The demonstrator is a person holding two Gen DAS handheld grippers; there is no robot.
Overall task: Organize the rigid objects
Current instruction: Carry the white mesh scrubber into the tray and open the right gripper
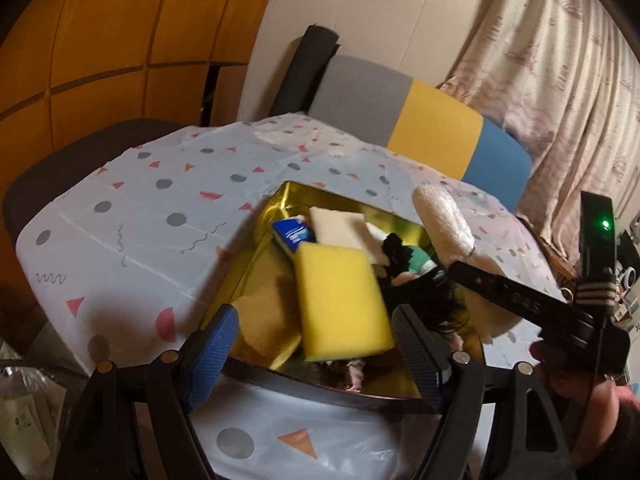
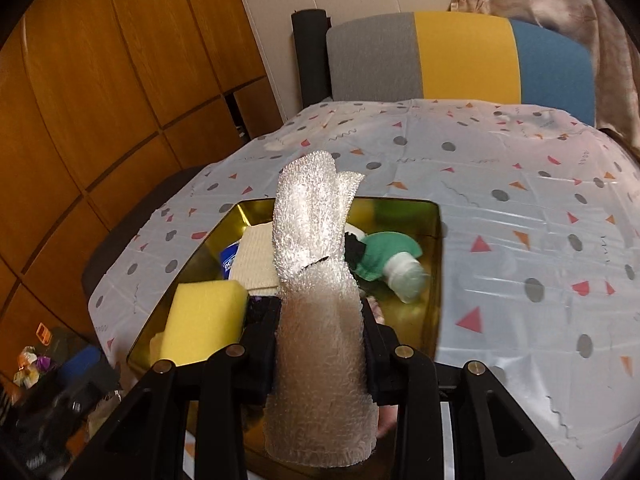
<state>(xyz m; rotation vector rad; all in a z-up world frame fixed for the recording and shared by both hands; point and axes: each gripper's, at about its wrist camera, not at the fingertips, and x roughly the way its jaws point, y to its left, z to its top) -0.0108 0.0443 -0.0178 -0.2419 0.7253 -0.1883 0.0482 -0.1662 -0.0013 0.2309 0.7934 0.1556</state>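
1. Advice for the step in hand: the right gripper [image 2: 320, 344] had its jaws clamped on a rolled white towel [image 2: 310, 240], which stood up out of them over the near half of the gold tray [image 2: 434, 240]. The towel is soft, so my judgement was that it belonged outside the tray; carrying it high enough for the loose lower end to clear the tray's wall, then setting it on bare tablecloth [image 2: 520, 200] to the right, looked the safest course.
2. Left gripper [image 1: 312, 332] hovered at the tray's near left corner with its jaws wide apart and nothing between them; it was best kept clear of the other gripper's path.
3. Along the tray's left side lay a yellow sponge [image 1: 340, 300], a thick block with rounded edges and a fine porous face, leaning on the things around it.
4. Behind the sponge, toward the far left corner, sat a small blue packet [image 1: 290, 234] and a flat cream pad [image 1: 338, 228] with a ribbed weave.
5. Mid-tray, the towel showed a looped, fluffy pile and a limp folded tip.
6. Toward the tray's right wall lay a green cloth [image 2: 388, 252] and a frosted plastic bottle [image 2: 408, 278] with a white cap, on its side; the bottle looked smooth and hard.
7. Tray walls were mirror-bright gold metal; the tablecloth was glossy, printed with dots and triangles.
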